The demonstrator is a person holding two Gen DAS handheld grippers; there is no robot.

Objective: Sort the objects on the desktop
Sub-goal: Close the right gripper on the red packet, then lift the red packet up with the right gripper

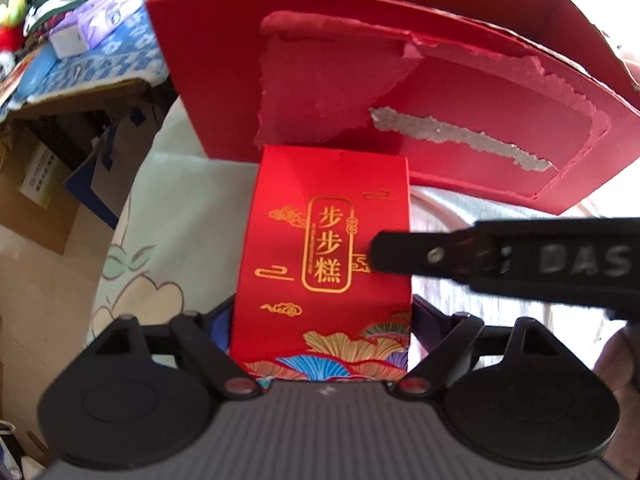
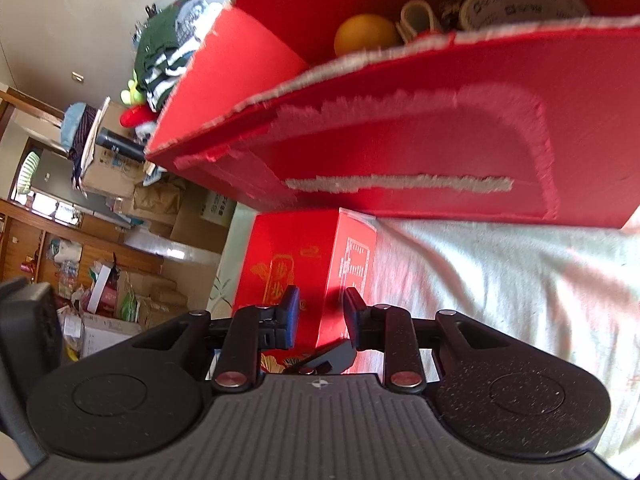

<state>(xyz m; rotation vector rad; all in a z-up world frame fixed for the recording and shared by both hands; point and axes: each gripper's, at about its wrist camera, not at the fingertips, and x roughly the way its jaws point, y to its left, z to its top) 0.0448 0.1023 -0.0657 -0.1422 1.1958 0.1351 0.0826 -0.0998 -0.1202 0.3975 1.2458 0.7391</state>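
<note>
The big box point(image 2: 400, 152) is already holding an orange ball point(image 2: 366, 34), a tape roll point(image 2: 524, 2) and other small items, so part of the sorting is looking done. The carton point(image 1: 324, 264) is still lying on the cloth point(image 2: 500, 280) just beside the big box; it is waiting to go in. The left gripper point(image 1: 322, 316) is straddling it wide, though whether the pads are touching I cannot tell; the right gripper point(image 2: 322, 312) is hovering over its edge, jaws narrow, gripping nothing.
</note>
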